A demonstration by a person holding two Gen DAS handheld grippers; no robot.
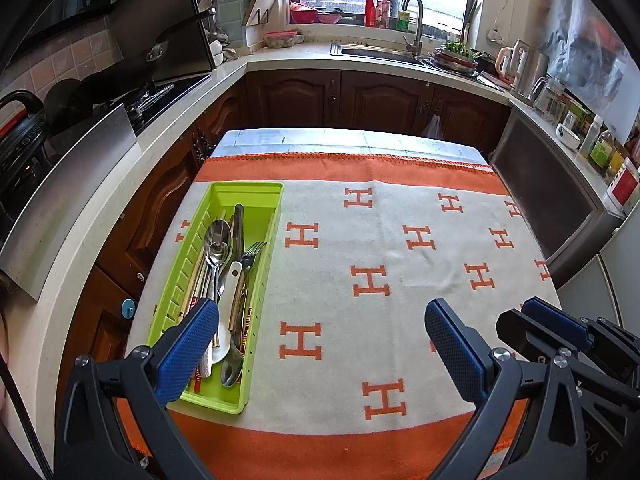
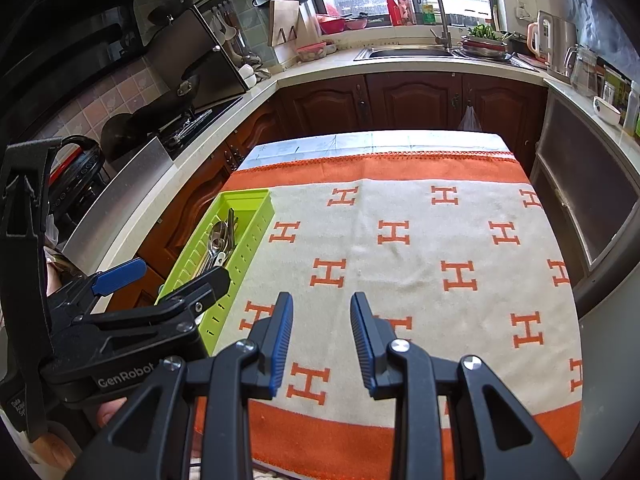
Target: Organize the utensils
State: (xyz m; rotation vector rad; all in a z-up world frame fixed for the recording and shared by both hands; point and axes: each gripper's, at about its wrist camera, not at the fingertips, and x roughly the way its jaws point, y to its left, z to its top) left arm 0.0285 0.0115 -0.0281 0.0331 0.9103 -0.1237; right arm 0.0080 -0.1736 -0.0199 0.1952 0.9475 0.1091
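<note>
A green plastic utensil tray (image 1: 256, 196) lies on the left side of the table's orange and cream cloth (image 1: 380, 240). It holds metal spoons (image 1: 218, 236), a fork (image 1: 252, 252), a white spoon (image 1: 230, 292) and chopsticks. My left gripper (image 1: 320, 320) is open and empty, its left finger over the tray's near end. My right gripper (image 2: 322, 316) is open and empty above the cloth, right of the tray (image 2: 256, 216). The left gripper (image 2: 160, 276) shows in the right wrist view beside the tray.
Kitchen counters run around the table: stove and pans (image 1: 160, 60) at left, sink and tap (image 1: 412, 20) at the back, kettle and jars (image 1: 516, 60) at right. A grey appliance (image 1: 552, 192) stands close to the table's right edge.
</note>
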